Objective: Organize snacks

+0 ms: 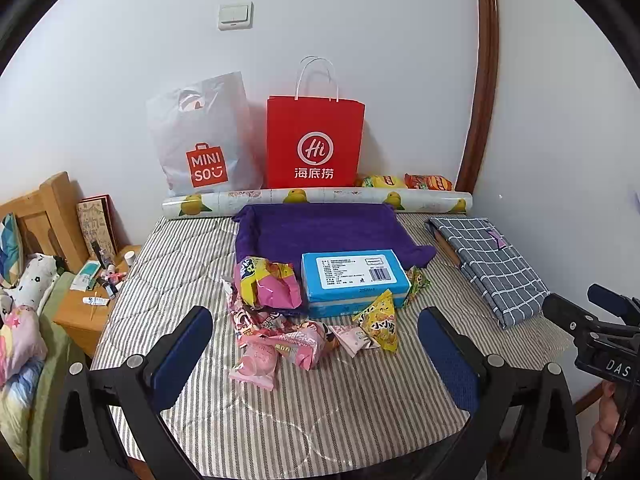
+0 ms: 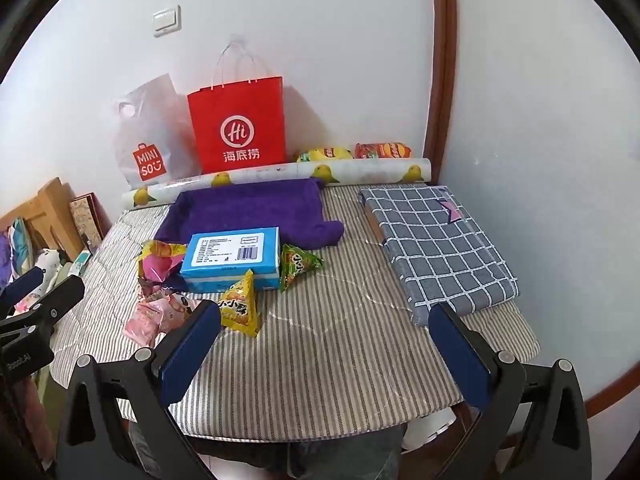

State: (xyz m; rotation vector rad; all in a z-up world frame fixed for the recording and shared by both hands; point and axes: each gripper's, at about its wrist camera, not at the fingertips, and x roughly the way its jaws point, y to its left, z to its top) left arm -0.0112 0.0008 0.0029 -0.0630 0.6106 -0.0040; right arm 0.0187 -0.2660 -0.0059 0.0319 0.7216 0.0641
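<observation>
**Snack packets lie loose on the counter; both tongs spread and empty**

The left tongs (image 1: 316, 344) and right tongs (image 2: 324, 340) both hang above the near edge of the striped counter (image 1: 320, 408), jaws spread wide, nothing between them.

The snacks sit mid-counter, clustered around a blue box (image 1: 354, 280) that rests on the front of a purple towel (image 1: 320, 228). Touching the box's left side is a crumpled yellow-and-pink bag (image 1: 268, 282). In front of that lies a heap of pink packets (image 1: 276, 344). A yellow triangular packet (image 1: 380, 324) leans at the box's front corner, and a green triangular packet (image 2: 298, 266) lies at its right end. Two more bags, one yellow (image 1: 384, 181) and one orange (image 1: 428, 182), rest by the wall behind a lemon-print roll (image 1: 320, 198), beside a red paper bag (image 1: 314, 144).

The packets look light, crinkly and slick, probably air-puffed with crushable contents, so a gentle pinch on a sealed seam or corner should suit better than squeezing the belly. The triangular ones offer a stiff crimped tip. The blue box seems rigid and heavier; take it across its short sides.
</observation>
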